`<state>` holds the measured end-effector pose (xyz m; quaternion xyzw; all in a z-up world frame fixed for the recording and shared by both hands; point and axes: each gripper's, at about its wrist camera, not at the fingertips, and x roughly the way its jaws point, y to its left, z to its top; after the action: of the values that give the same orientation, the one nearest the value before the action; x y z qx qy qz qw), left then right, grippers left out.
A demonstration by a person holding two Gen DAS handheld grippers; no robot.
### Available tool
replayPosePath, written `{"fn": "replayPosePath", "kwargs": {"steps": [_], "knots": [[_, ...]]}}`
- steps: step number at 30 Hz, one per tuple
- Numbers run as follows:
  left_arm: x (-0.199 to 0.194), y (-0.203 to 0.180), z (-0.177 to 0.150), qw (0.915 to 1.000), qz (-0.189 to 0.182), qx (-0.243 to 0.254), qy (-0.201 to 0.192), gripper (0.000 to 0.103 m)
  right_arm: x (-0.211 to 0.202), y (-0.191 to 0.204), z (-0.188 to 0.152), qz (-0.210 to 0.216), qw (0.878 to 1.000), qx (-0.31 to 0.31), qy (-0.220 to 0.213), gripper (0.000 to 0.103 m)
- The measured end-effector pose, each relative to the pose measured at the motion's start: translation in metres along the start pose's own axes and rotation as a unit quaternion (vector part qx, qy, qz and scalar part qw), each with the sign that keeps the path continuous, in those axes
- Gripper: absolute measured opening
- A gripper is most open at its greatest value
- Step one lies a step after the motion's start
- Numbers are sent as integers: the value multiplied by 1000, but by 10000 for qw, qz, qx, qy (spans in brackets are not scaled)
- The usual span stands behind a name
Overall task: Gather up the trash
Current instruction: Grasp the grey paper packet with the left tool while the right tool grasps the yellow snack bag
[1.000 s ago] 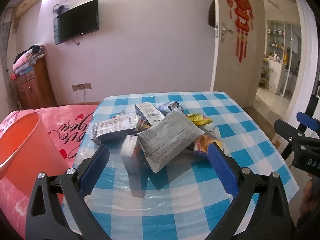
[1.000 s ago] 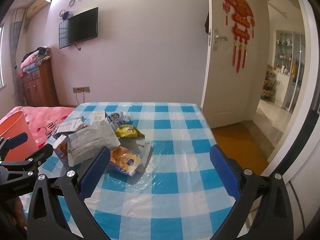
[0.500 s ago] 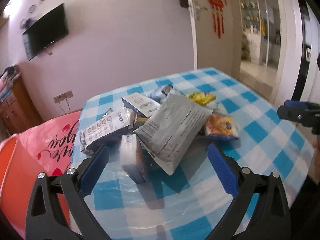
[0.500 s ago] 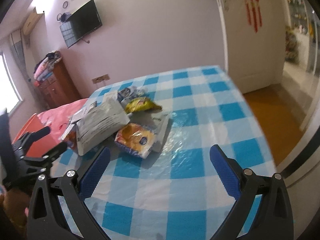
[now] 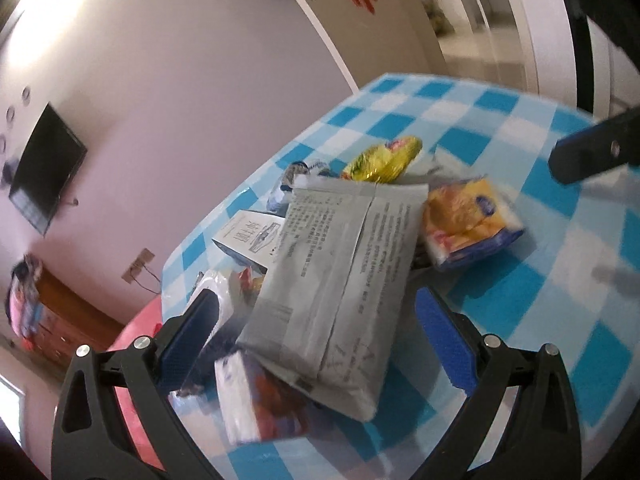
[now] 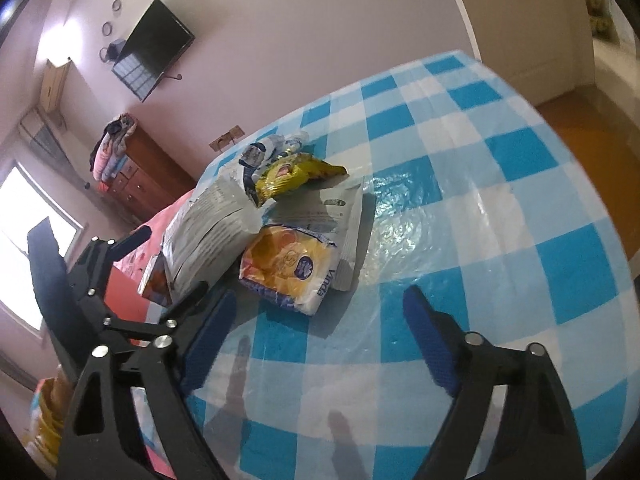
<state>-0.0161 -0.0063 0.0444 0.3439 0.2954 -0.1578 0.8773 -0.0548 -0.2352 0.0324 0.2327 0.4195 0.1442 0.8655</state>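
Observation:
A pile of trash lies on the blue-checked table [image 5: 560, 280]. A large grey packet [image 5: 340, 272] lies on top, with an orange tissue pack [image 5: 468, 220], a yellow snack bag [image 5: 384, 160], a white box [image 5: 248, 236] and a small carton [image 5: 248, 400] around it. My left gripper [image 5: 316, 336] is open, its fingers either side of the grey packet's near end, just above it. My right gripper [image 6: 316, 340] is open and empty, just in front of the orange tissue pack [image 6: 288, 268]. The grey packet [image 6: 208, 236] and yellow bag [image 6: 296, 176] show there too.
A pink bedspread [image 5: 132, 340] lies left of the table. A wooden dresser [image 6: 144, 176] and a wall TV [image 6: 152, 48] stand behind. The table's right edge drops to an orange floor [image 6: 592, 152]. The left gripper's frame [image 6: 92, 288] shows at the left of the right wrist view.
Both grippers have tilted and moved closer to the pile. The left gripper now straddles the grey packet; the right has come up to the orange tissue pack. Both stay open.

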Motion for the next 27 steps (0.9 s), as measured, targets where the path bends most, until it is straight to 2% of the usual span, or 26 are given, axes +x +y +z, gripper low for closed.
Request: {"fn": "replayPosePath", "kwargs": {"steps": [9, 12, 20, 23, 27], "knots": [[18, 10, 9, 9992, -313, -237, 111, 98, 17, -7, 17, 87, 9998, 156, 131, 84], [19, 12, 10, 9973, -520, -502, 155, 84, 19, -6, 27, 161, 9997, 177, 89, 84], [20, 16, 8, 9920, -568, -1102, 251, 75, 42, 12, 65, 308, 9995, 9, 103, 84], [19, 19, 6, 9882, -637, -1364, 270, 72, 57, 17, 79, 297, 9995, -20, 100, 76], [16, 25, 3, 9833, -654, -1678, 266, 70, 76, 23, 91, 331, 9993, 11, 152, 71]]}}
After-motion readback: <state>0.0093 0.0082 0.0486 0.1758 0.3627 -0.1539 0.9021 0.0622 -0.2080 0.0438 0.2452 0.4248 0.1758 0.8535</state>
